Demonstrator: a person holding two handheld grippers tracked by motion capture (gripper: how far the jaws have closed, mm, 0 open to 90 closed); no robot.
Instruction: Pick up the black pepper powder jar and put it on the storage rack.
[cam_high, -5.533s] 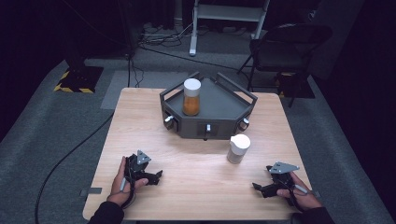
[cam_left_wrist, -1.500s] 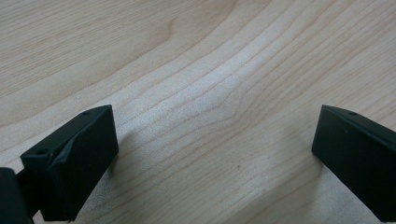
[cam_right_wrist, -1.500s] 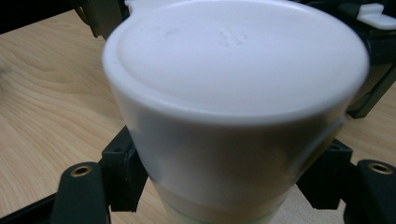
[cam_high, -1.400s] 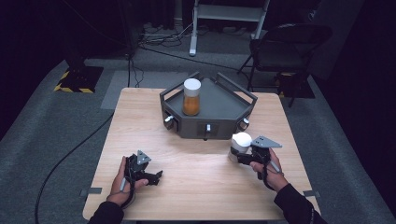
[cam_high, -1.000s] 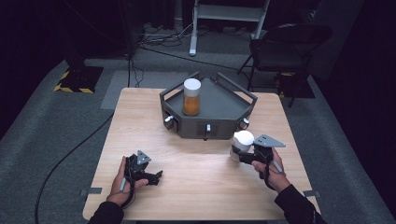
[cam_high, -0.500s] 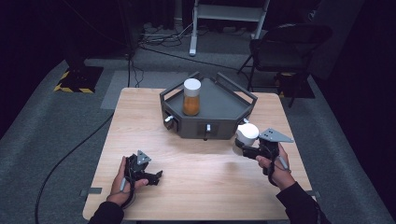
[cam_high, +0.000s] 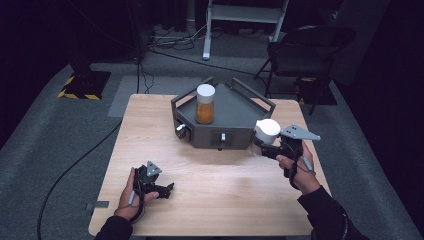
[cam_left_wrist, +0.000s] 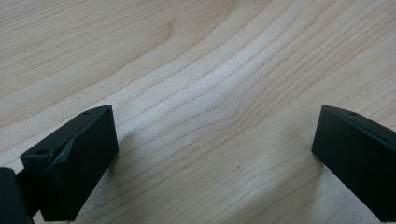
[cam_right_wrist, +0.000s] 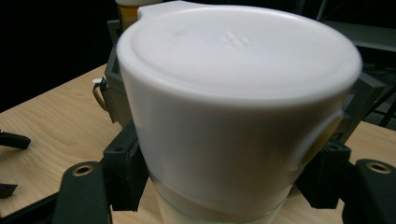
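jar: lower part cut off by bottom edge, contents not visible | right gripper: pads hidden behind jar | tray: mostly hidden behind jar | left gripper: jaw bases cut off

Black tongs, grey plate, dark sleeves

We see tray at table far edge; jar in tray, left part; second jar before tray right corner.
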